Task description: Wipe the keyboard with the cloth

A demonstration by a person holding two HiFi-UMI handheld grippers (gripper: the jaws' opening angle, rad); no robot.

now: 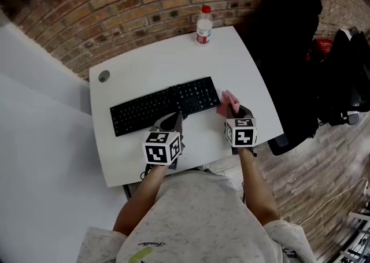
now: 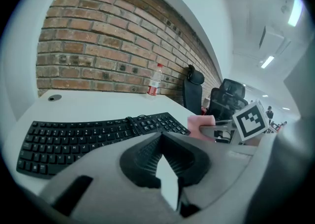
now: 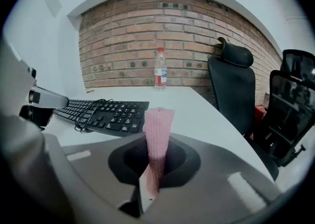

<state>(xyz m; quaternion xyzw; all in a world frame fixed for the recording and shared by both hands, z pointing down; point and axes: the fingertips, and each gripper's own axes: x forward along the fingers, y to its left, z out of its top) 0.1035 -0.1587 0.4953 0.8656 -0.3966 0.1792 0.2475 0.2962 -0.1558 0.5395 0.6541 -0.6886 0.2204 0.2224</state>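
The black keyboard (image 1: 162,104) lies across the middle of the white table (image 1: 173,59). In the left gripper view the keyboard (image 2: 83,137) stretches ahead and to the left. My left gripper (image 1: 172,119) rests at the keyboard's near edge; its jaws meet at the tip (image 2: 160,137) with nothing in them. My right gripper (image 1: 237,111) hovers just off the keyboard's right end, shut on a pink cloth (image 1: 227,102). That cloth (image 3: 158,124) stands up as a narrow roll between the right jaws (image 3: 156,161), with the keyboard (image 3: 106,112) to its left.
A water bottle with a red cap (image 1: 203,25) stands at the table's far edge. A black office chair (image 1: 289,36) sits to the right of the table. A coiled cable (image 3: 88,114) lies over the keyboard. A round grommet hole (image 1: 104,76) marks the far left.
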